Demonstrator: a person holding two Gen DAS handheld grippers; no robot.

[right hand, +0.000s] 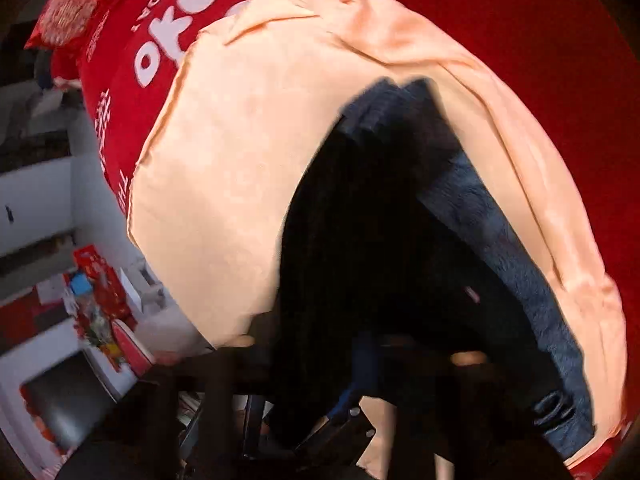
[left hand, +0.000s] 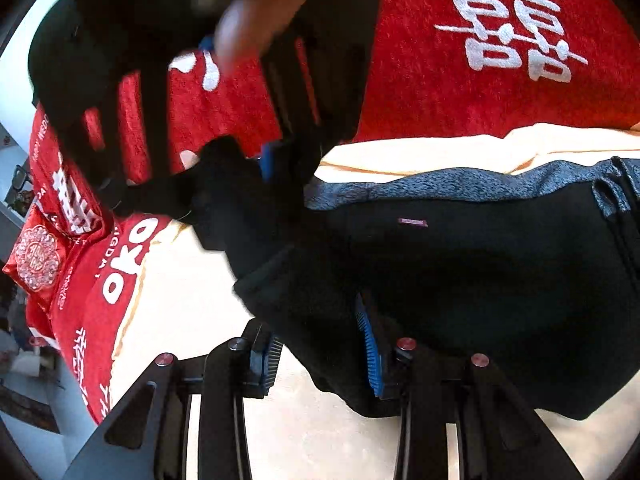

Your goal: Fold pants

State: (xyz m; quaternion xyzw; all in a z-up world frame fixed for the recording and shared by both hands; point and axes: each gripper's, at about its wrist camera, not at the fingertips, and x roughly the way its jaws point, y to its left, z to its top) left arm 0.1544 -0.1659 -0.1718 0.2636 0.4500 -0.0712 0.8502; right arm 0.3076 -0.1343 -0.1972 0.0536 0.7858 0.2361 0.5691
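The black pants with a grey fleece lining lie on a peach sheet. My left gripper has black fabric between its blue pads and looks shut on it. In the left wrist view my right gripper hangs above, pinching a raised fold of the pants. The right wrist view is blurred: the pants fill the middle, draped over my right gripper, whose fingers are mostly hidden.
A red blanket with white characters covers the bed behind. Red pillows lie at the left. The bed's edge and a white floor with red items show at the left of the right wrist view.
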